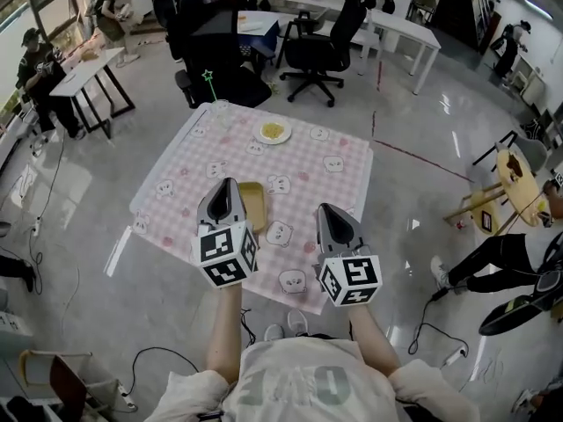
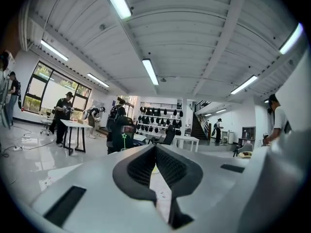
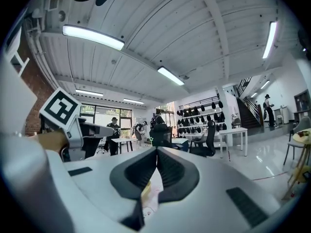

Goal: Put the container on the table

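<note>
Two grippers, one container, one table.

1. Container (image 1: 252, 206): shallow tan tray, apparently empty. It lies flat on the checked cloth of the table (image 1: 339, 143), in the lower middle of the head view. Its long axis runs up and down the frame, away from the person. Judged from this, it is already on the table.

2. Left gripper (image 1: 225, 188): held above the near part of the table, pointing up-frame. Its tip is just left of the container, close beside the tray's left edge, and its line runs roughly parallel to the tray's long axis. In its own view the jaws (image 2: 155, 149) are pressed together at the tip with nothing between them.

3. Right gripper (image 1: 330, 211): lower right of centre, well apart from the container, with bare cloth between. Its jaws (image 3: 156, 152) are likewise closed and empty.

4. Bearing for the next move: the container lies to the right of the left gripper and to the left of the right one. The left is clearly the nearer. To grip a long edge, either tool would likely have to spread its jaws and turn inward.

5. Other items: plate (image 1: 273, 132) with food and a glass (image 1: 220, 110), both at the table's far edge, well clear.
</note>
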Available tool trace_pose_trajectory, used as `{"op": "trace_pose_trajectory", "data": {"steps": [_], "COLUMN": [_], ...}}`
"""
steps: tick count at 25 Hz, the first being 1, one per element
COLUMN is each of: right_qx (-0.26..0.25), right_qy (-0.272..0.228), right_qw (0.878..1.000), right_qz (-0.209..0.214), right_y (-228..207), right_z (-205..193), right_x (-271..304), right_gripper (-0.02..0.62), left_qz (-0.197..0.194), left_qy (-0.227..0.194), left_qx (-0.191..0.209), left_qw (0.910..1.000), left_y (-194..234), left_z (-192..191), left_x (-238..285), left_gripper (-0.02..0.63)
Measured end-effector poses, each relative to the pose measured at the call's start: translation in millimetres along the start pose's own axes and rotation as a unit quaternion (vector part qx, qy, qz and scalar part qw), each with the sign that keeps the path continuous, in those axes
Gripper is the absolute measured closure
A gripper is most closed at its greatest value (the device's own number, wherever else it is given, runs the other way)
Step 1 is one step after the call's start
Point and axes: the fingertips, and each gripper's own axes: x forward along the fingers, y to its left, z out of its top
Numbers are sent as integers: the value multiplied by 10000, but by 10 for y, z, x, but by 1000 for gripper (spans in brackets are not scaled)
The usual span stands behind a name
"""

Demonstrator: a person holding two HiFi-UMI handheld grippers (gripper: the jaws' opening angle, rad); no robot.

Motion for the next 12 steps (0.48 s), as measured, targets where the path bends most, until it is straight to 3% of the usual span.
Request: {"op": "trace_pose_trajectory", "data": {"steps": [6,12], "right_qx": [113,177], "right_qy": [80,191], "right_qw": [9999,9996], "right_qz": [82,130], "right_y": [19,72], "right_z": [-110,-195], "right_x": [-92,-99], "right_gripper": [566,566], "left_qz": [-20,-99], "left_qy": [-122,-57], "left_qx": [408,521], "left_qw": [9991,9986], "left_y": [-275,-327], "left_z": [-340,-433], "left_x": [-451,-519], "left_gripper": [576,577]}}
